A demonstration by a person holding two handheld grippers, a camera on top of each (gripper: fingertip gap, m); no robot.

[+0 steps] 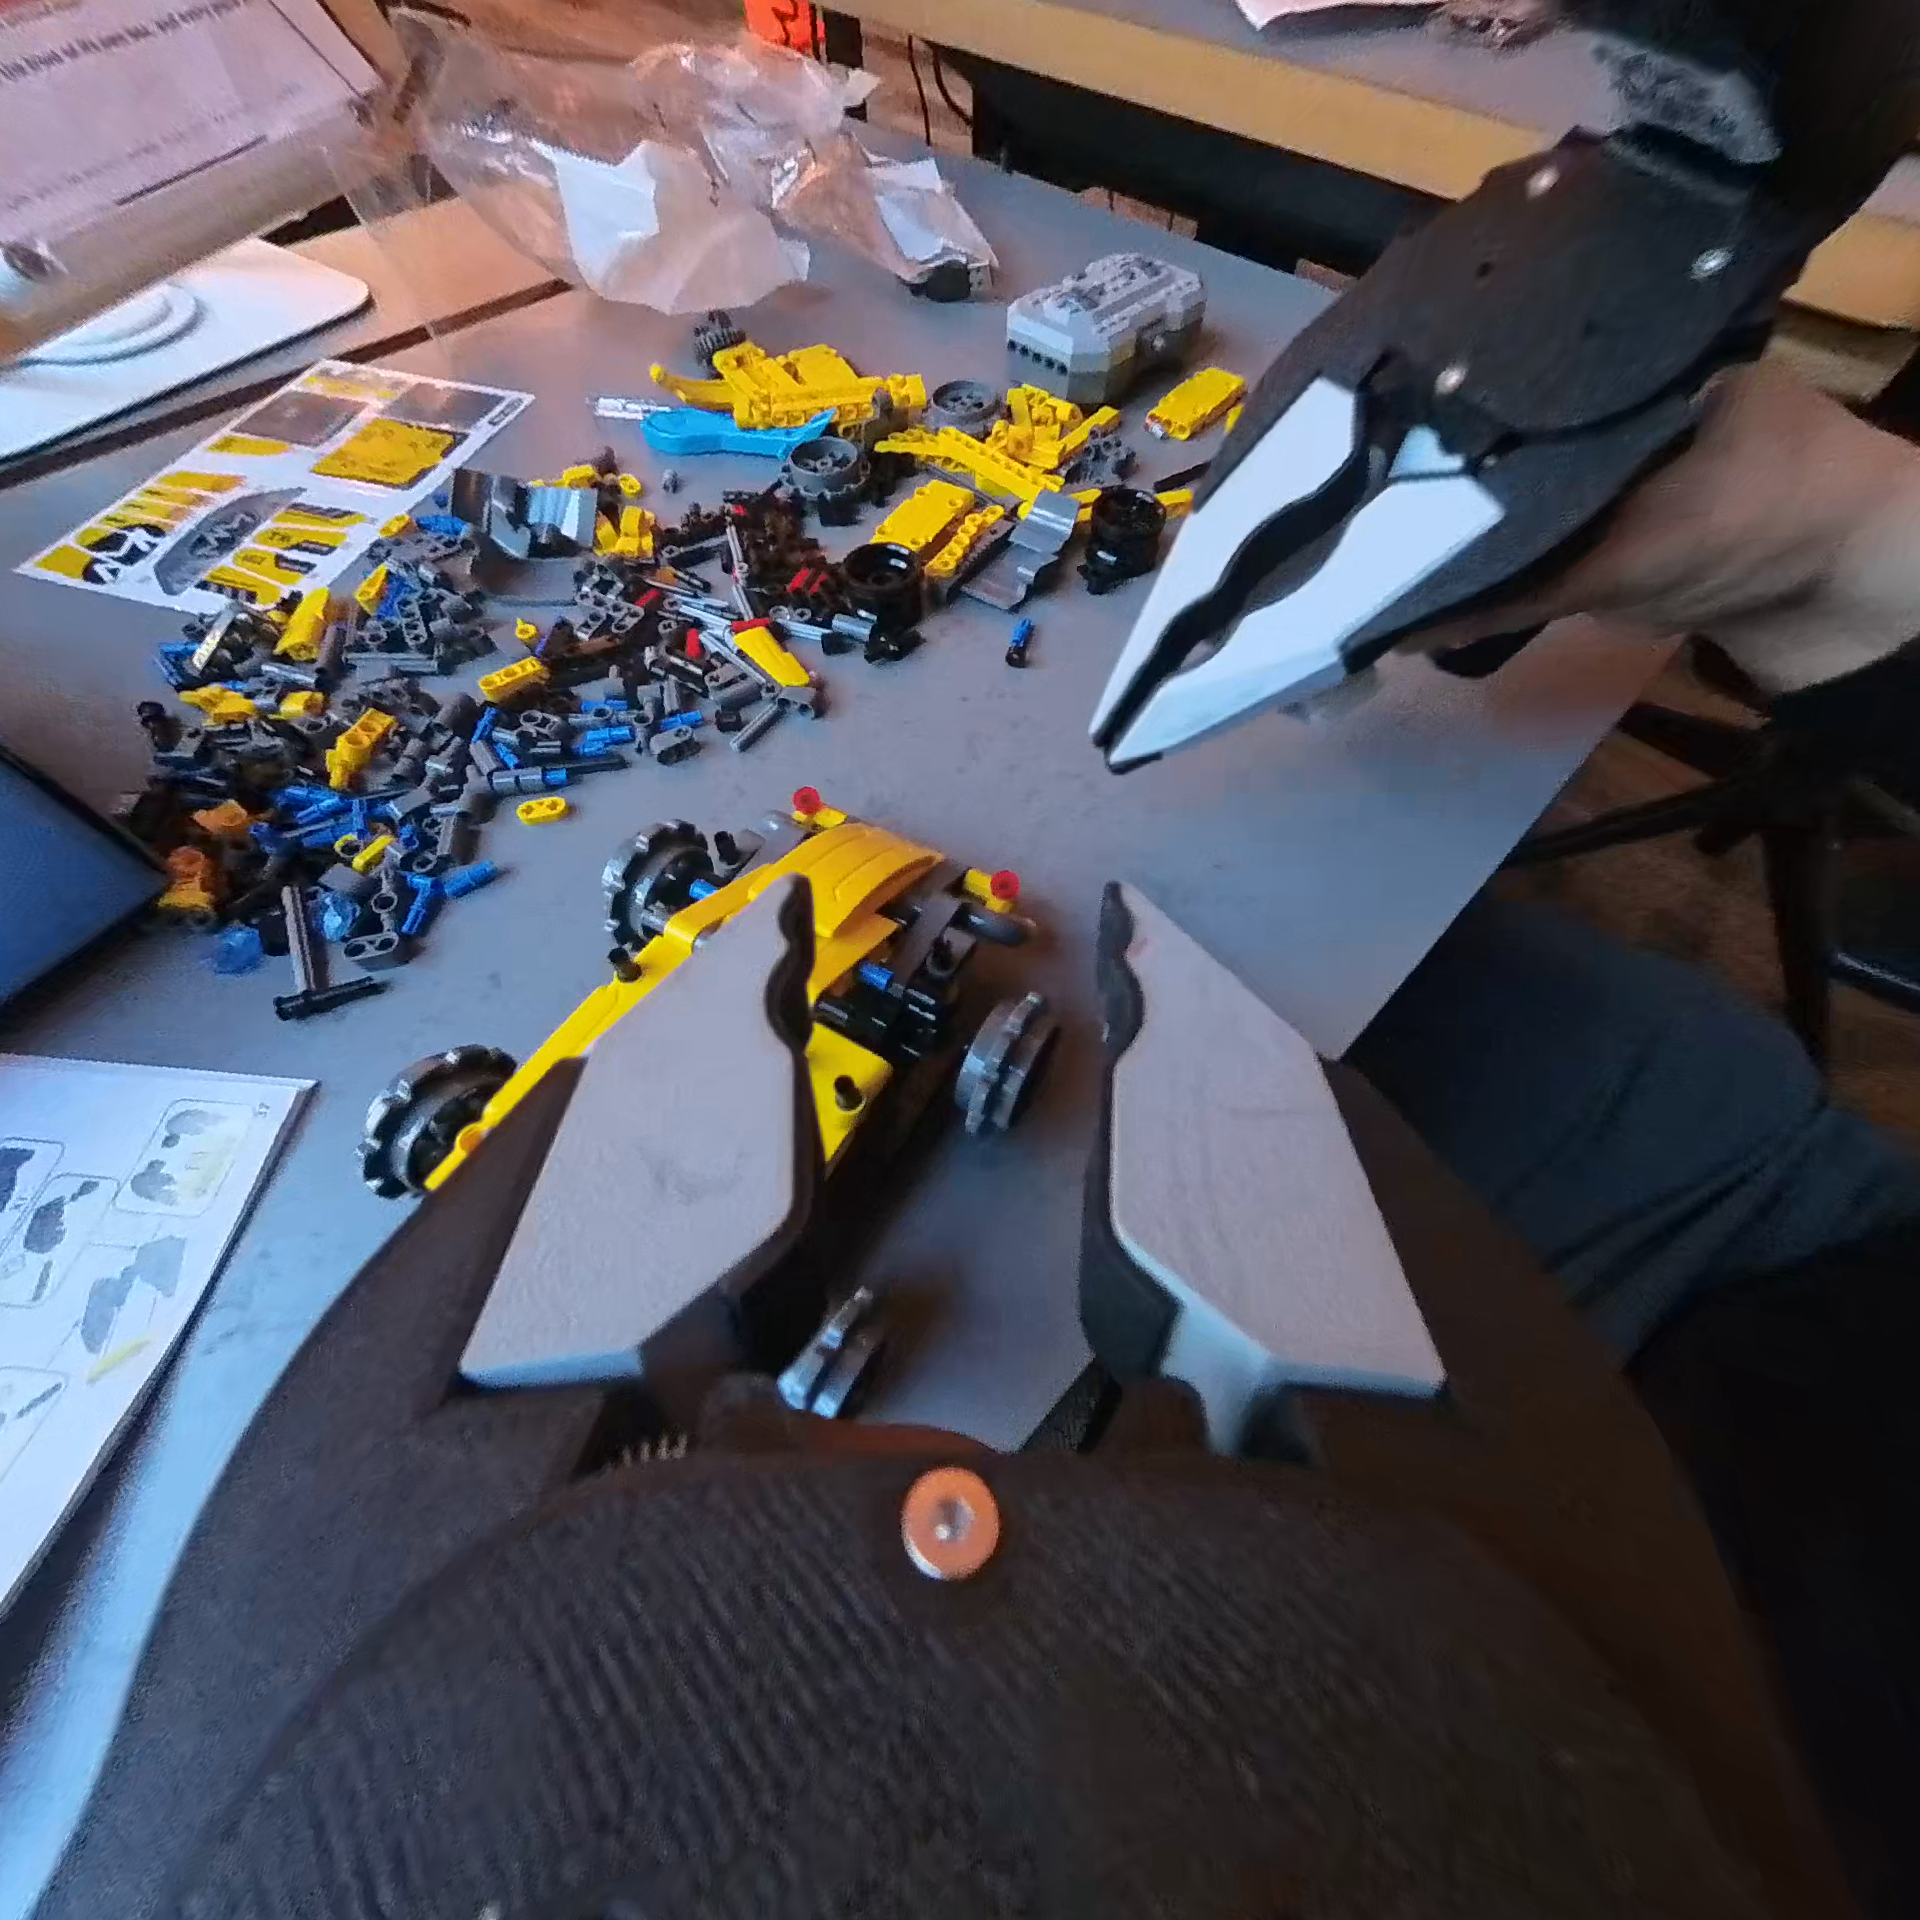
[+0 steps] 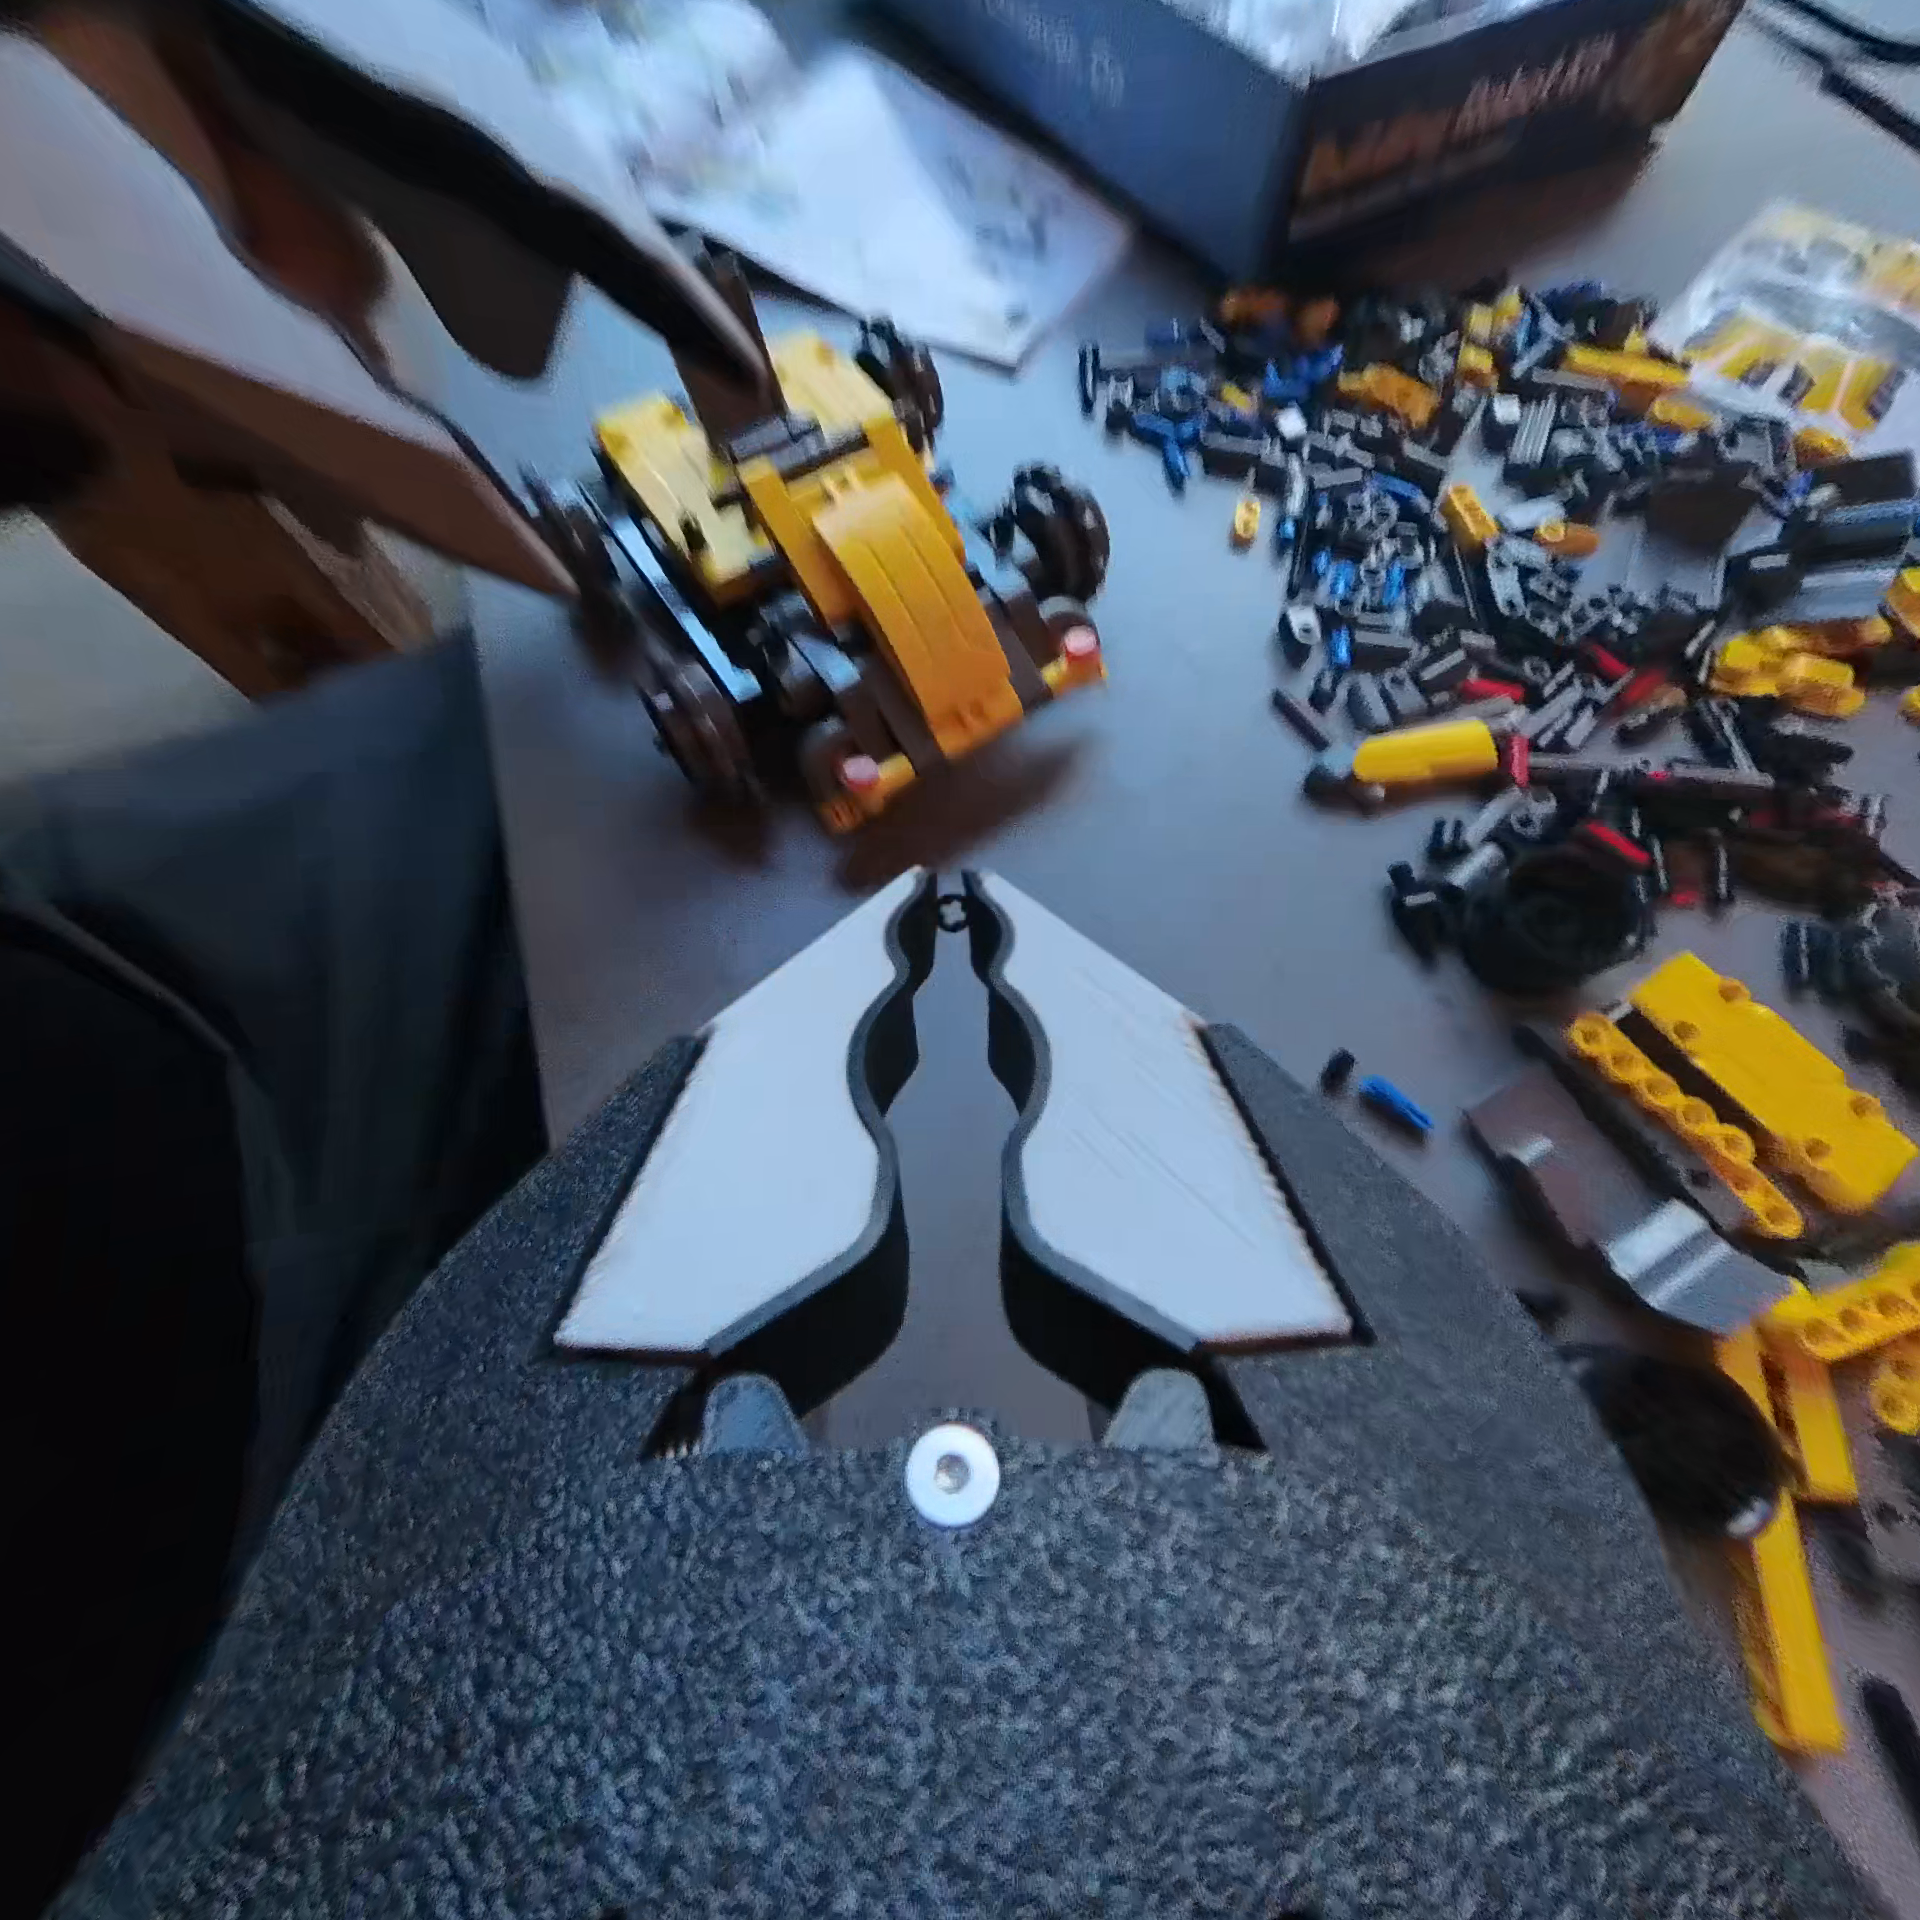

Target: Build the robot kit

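Observation:
A half-built yellow and black vehicle model (image 1: 862,935) stands on the grey table (image 1: 1247,831). My left gripper (image 1: 951,904) is open, with one finger on each side of the model's body; I cannot tell if the fingers touch it. In the right wrist view, blurred, the left gripper (image 2: 665,478) straddles the model (image 2: 883,582). My right gripper (image 2: 948,883) is shut on a small black piece (image 2: 948,914) and hovers just in front of the model. It also shows in the left wrist view (image 1: 1107,743), above the table to the right.
A wide heap of loose yellow, blue, grey and black pieces (image 1: 520,675) lies behind the model. A sticker sheet (image 1: 281,478), an instruction booklet (image 1: 104,1247), plastic bags (image 1: 707,156), a grey block (image 1: 1107,322) and a dark box (image 2: 1351,125) surround it. The table edge and a person's leg (image 1: 1558,1143) are to the right. My right fingertips sit around 9 cm from my left ones. The grey block (image 1: 1107,322) lies around 30 cm away from my right fingertips.

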